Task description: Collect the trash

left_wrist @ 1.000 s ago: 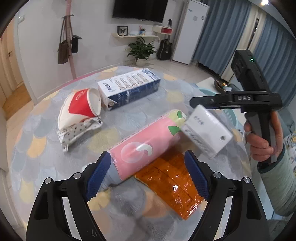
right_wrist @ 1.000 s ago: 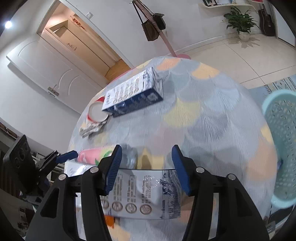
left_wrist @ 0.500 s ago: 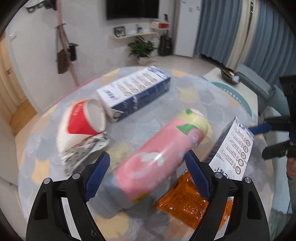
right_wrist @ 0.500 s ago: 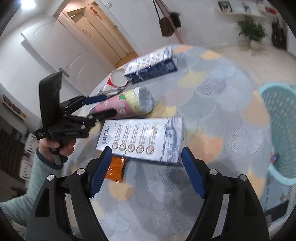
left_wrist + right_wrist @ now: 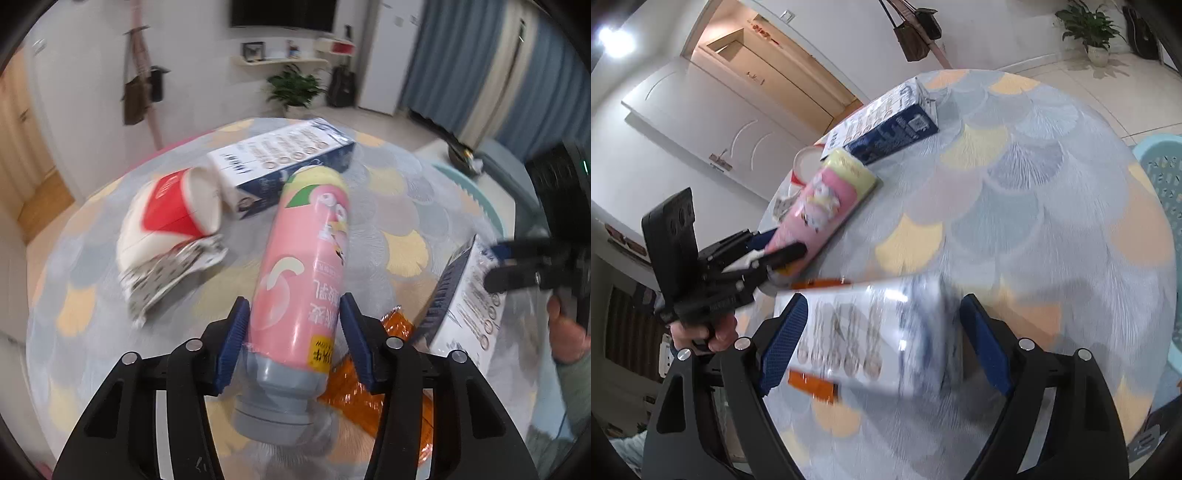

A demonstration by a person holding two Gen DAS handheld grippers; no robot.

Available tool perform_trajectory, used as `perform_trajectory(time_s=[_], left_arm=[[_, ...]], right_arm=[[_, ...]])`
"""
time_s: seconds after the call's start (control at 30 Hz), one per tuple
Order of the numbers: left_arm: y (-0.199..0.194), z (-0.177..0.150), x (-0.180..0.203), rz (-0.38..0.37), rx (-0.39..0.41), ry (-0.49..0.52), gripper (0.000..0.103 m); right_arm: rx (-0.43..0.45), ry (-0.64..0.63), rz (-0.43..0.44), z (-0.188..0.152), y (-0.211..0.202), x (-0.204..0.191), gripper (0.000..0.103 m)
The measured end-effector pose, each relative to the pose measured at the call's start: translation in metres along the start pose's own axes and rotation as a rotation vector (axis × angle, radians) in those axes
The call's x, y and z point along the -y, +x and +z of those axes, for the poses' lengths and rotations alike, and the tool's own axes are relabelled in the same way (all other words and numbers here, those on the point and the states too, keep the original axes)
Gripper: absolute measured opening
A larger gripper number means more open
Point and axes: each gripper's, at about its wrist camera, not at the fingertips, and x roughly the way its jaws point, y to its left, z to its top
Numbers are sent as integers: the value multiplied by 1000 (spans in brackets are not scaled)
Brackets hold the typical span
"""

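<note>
My left gripper (image 5: 293,334) is shut on a pink bottle (image 5: 308,273) with a grey cap, holding it near the cap end; the bottle also shows in the right wrist view (image 5: 827,206). My right gripper (image 5: 881,341) is open, its fingers either side of a white and blue carton (image 5: 875,332) that lies on the round table (image 5: 1034,206). That carton shows at the right in the left wrist view (image 5: 465,306). An orange wrapper (image 5: 365,384) lies under the bottle and carton.
A second blue and white carton (image 5: 284,162), a red and white paper cup (image 5: 170,221) and a crumpled patterned wrapper (image 5: 166,273) lie at the far side of the table. A teal basket (image 5: 1163,192) stands beside the table on the right.
My left gripper has closed on the pink bottle and turned it lengthways. My right gripper has let go of the carton, opened wide and moved closer around it.
</note>
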Motion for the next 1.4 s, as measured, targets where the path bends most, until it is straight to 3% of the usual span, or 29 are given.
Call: perform_trajectory(time_s=[0.2,0.4,0.6,0.73,0.87,0.93,0.97,1.0,1.1,1.17,1.4], left_arm=[[-31,-22,-11,17,69,-125,47],[-51,-40,-16,13,115,-195,47],[-59,-56,-16,13,136,-248,47],[-60,-65,-12,22,121,-273,47],[-56,-76,-7,40,69,-276,47],[-54,-80,-5,42,55,-276,47],[-53,-81,-5,44,48,-275,47],[-51,-81,-4,45,43,-274,47],[-52,-77,0,50,54,-252,49],[-51,-72,2,62,62,-242,60],[-27,-54,8,125,11,-209,64]], right_arm=[[-23,-110,-17,-36,-15,-24,80],[-76,-325,-7,-78,-23,-66,80],[12,-437,-197,-61,-31,-69,83],[47,-586,-328,-47,-5,-88,86],[19,-657,-386,-36,33,-94,86],[10,-654,-384,-32,44,-94,85],[8,-642,-383,-33,46,-95,81],[0,-619,-377,-30,48,-92,68],[14,-560,-366,-29,45,-86,58],[27,-507,-351,-28,37,-78,55],[90,-357,-380,-23,9,-48,52]])
